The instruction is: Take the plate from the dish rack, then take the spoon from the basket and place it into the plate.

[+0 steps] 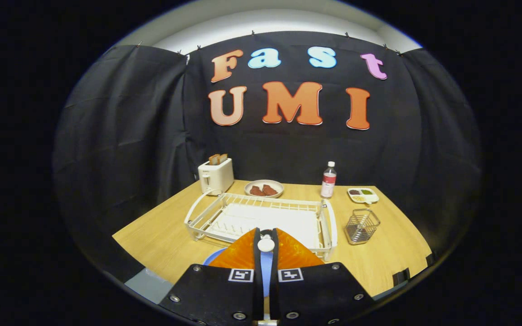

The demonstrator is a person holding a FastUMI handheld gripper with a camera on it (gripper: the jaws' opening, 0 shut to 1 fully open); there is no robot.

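Gripper (266,246) nipped near-closed on the spoon (266,245), its white end showing between the fingertips, right above the blue plate (215,259) on the table (152,237) before the rack. Beyond, rack (261,216) empty, wire basket (362,225) empty too. Plate out, spoon lifted; only lowering and letting go left, by the look of it.
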